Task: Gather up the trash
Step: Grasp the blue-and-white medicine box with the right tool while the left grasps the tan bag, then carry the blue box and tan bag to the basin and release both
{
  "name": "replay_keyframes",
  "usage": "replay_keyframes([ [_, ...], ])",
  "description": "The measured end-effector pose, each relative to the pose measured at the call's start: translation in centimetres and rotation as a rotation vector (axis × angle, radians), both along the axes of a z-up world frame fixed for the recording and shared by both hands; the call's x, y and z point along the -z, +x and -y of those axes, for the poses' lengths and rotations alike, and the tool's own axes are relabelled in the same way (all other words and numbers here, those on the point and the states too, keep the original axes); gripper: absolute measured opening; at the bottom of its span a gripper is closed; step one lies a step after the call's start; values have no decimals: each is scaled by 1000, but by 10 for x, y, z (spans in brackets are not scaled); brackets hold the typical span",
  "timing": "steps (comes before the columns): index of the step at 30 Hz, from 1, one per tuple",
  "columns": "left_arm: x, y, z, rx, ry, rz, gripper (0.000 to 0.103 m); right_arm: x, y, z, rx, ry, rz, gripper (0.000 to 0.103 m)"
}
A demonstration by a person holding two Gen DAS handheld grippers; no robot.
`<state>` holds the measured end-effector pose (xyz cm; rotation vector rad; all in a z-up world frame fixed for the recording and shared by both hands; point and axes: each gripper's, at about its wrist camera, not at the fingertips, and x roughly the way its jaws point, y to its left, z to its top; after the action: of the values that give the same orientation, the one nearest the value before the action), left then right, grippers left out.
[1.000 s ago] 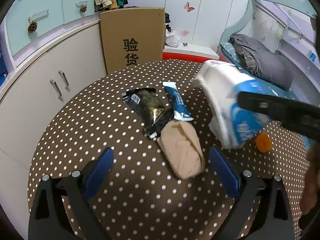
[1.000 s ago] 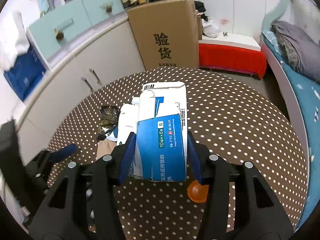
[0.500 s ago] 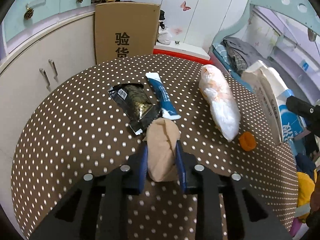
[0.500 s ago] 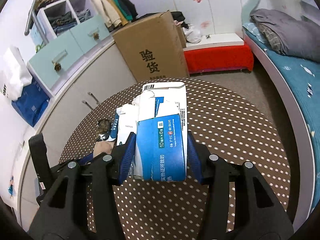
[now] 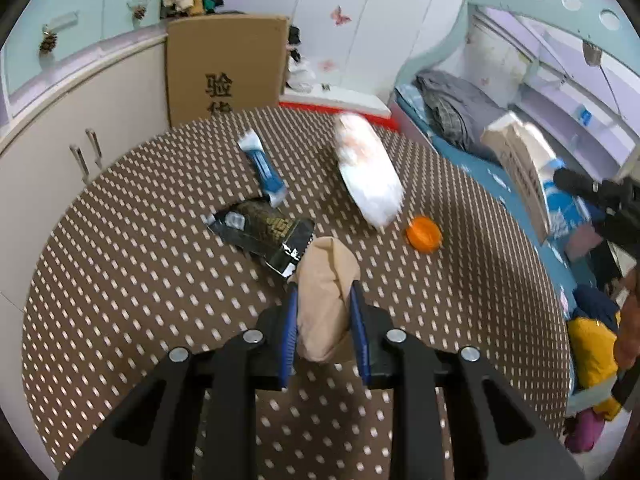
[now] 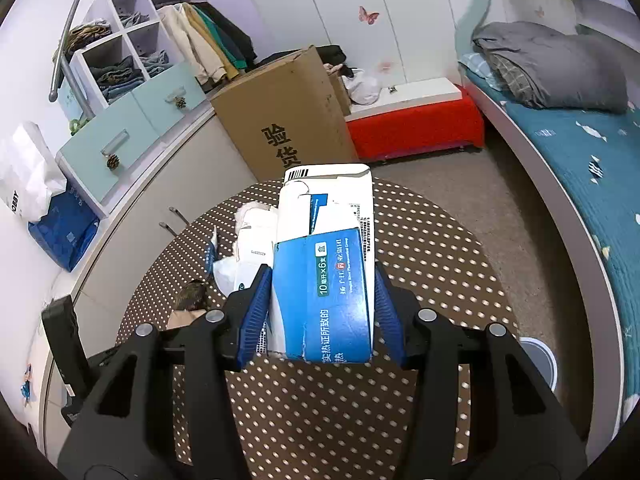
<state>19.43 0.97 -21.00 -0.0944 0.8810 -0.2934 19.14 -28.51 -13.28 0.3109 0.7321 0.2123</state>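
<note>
My left gripper (image 5: 325, 300) is shut on a tan crumpled paper bag (image 5: 326, 280) just above the brown polka-dot table (image 5: 120, 280). On the table lie a black foil wrapper (image 5: 266, 230), a blue and white tube (image 5: 264, 168), a white plastic bag (image 5: 368, 172) and an orange cap (image 5: 424, 234). My right gripper (image 6: 320, 288) is shut on a blue and white medicine box (image 6: 326, 272), held high over the table; it also shows at the right of the left wrist view (image 5: 532, 184).
A tall cardboard box (image 6: 288, 120) stands behind the table beside a cream cabinet (image 5: 80, 120). A bed (image 6: 580, 140) runs along the right. A white-rimmed bin (image 6: 540, 360) sits on the floor at the right of the table. A red bench (image 6: 416, 128) stands at the back.
My left gripper closed on the tan bag and lifted it slightly. My right gripper carried the medicine box up and away to the right, uncovering the white bag and orange cap.
</note>
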Motion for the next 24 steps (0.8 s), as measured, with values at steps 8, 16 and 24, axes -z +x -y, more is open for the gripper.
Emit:
replay_keyframes([
  [8,15,-18,17,21,32,-28,40,12,-15,14,8,9,-23,49],
  [16,6,-31,40,93,-15,-10,13,8,-26,32,38,12,-6,49],
  [24,11,-36,62,133,3,-23,39,11,-34,46,61,13,-12,49],
])
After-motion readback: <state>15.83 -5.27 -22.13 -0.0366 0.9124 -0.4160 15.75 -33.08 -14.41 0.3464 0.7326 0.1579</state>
